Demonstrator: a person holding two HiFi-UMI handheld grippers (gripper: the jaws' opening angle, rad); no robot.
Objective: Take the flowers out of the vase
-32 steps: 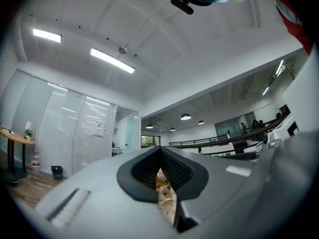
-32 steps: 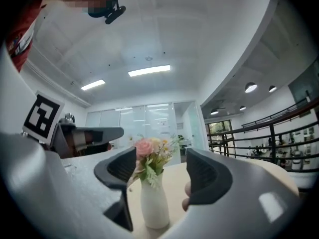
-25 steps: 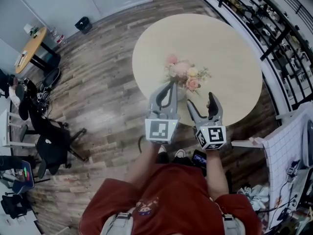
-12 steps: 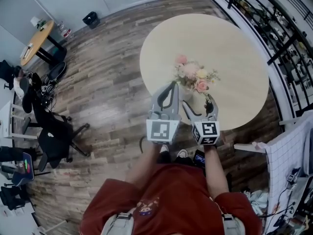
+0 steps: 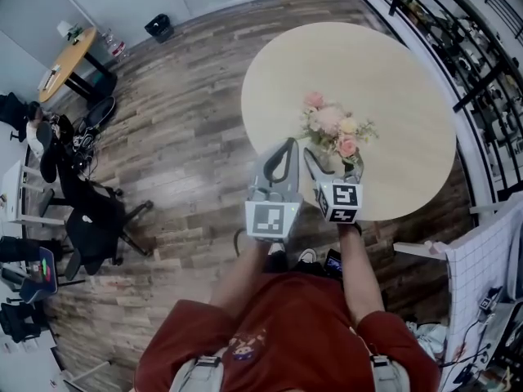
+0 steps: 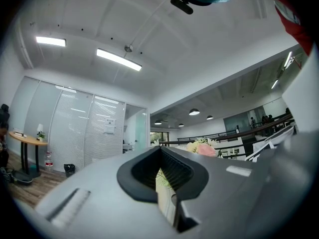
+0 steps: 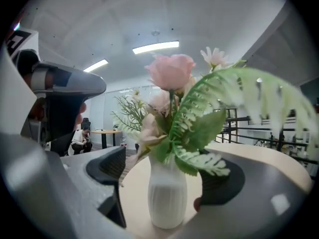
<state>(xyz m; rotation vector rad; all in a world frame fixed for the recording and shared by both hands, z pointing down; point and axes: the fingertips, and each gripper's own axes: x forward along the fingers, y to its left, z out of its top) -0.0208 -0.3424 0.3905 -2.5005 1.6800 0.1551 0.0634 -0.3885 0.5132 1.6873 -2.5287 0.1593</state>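
A bunch of pink and cream flowers [image 5: 333, 129] with fern leaves stands in a small white ribbed vase [image 7: 167, 199] near the front edge of the round pale table [image 5: 392, 64]. My right gripper [image 5: 333, 162] is open, its jaws having just opened wider. The vase stands between its dark pads [image 7: 107, 171] without touching them. A pink rose [image 7: 172, 71] and a fern frond [image 7: 234, 86] rise above the jaws. My left gripper [image 5: 286, 145] hovers just left of the vase, shut and holding nothing. Through its narrow slit [image 6: 162, 176] a strip of vase shows.
An iron railing [image 5: 458, 47] curves behind the table at the right. A black office chair [image 5: 90, 227] and a small round wooden table [image 5: 69, 60] stand on the plank floor at the left. A white grid rack [image 5: 482, 251] is at the lower right. A person crouches far off [image 7: 79, 139].
My right gripper has moved forward and down to the vase, and its jaws now straddle it. The left gripper has edged slightly forward beside it.
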